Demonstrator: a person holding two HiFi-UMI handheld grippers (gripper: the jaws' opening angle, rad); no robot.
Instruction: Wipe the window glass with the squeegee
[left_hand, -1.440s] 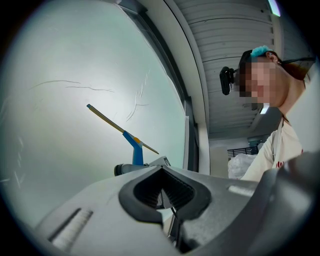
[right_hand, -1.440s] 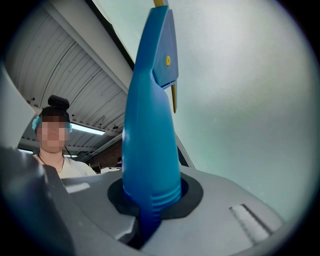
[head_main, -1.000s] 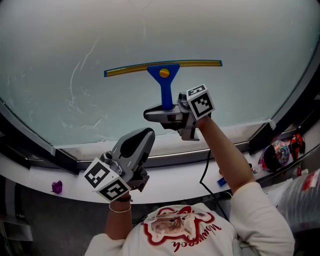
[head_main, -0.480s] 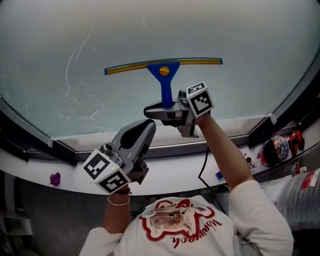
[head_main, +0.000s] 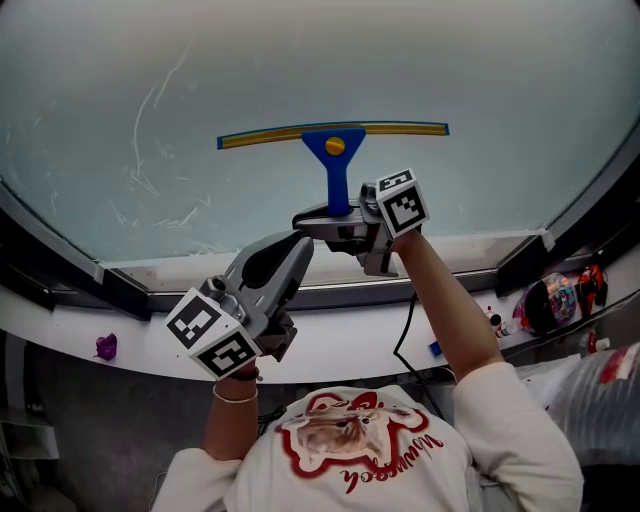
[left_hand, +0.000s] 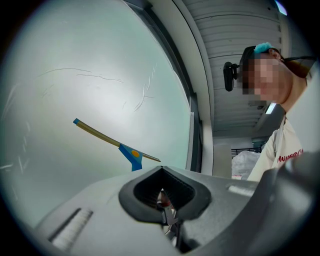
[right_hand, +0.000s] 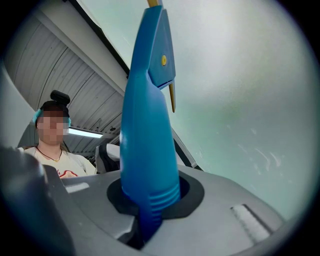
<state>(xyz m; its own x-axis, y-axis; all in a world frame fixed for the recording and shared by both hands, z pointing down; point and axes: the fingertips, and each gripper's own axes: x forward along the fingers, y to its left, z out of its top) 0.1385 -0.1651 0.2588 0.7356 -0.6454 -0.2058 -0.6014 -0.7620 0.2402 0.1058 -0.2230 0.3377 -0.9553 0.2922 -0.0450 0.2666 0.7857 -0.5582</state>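
The butt of the squeegee (right_hand: 147, 125) sinks out of sight between the jaws of my right claw (right_hand: 147, 210), which have just eased wider, its blade runs off the right gripper view's top edge, and the purple thing (head_main: 105, 346) on the ledge (head_main: 330, 345) is too small to name.

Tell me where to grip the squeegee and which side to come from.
Grip the squeegee by the ribbed lower end of its blue handle, coming up from the sill side. The handle hangs straight down from the blade, which lies crosswise on the glass, so that end points back at you.
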